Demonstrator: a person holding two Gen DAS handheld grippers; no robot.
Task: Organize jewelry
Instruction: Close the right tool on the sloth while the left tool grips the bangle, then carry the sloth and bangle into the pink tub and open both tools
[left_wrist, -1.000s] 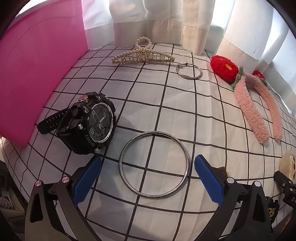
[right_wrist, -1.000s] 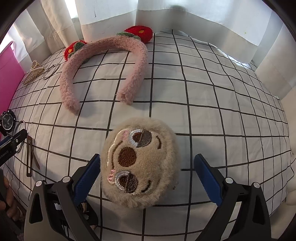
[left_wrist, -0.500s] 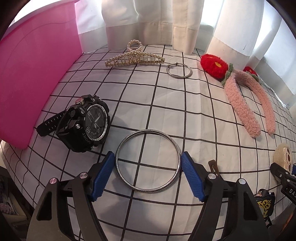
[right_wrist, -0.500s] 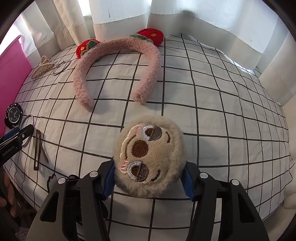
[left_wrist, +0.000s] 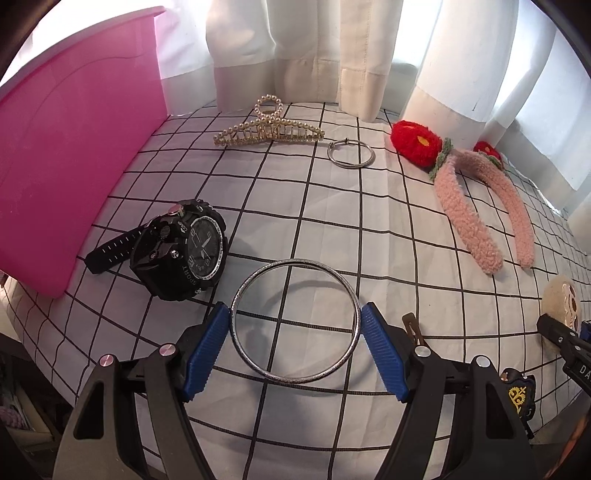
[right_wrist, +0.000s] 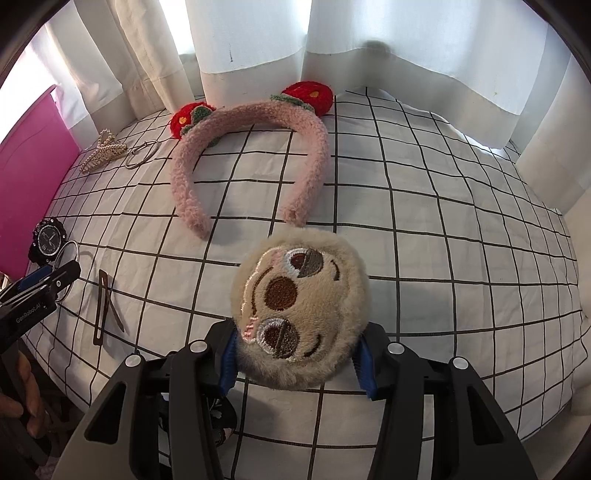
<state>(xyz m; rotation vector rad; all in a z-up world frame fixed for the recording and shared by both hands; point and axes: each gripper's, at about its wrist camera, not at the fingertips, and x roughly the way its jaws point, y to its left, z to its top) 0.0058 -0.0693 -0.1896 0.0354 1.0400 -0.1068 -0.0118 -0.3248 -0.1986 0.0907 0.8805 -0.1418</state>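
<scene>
Silver bangle (left_wrist: 295, 320) is pinched by left tongs (left_wrist: 295, 345), plush sloth clip (right_wrist: 300, 312) by right tongs (right_wrist: 298, 357), just closed. Nothing is seen sorted; watch (left_wrist: 181, 249), headband (right_wrist: 251, 155) remain on the checked cloth (left_wrist: 332, 221).

Both wrist views look steeply down, close over the checked cloth (left_wrist: 369, 229), facing the curtains (right_wrist: 251, 55). Left view sits left; shared: pink headband (left_wrist: 476, 210), watch (right_wrist: 47, 240), pearl claw clip (left_wrist: 269, 129).
</scene>
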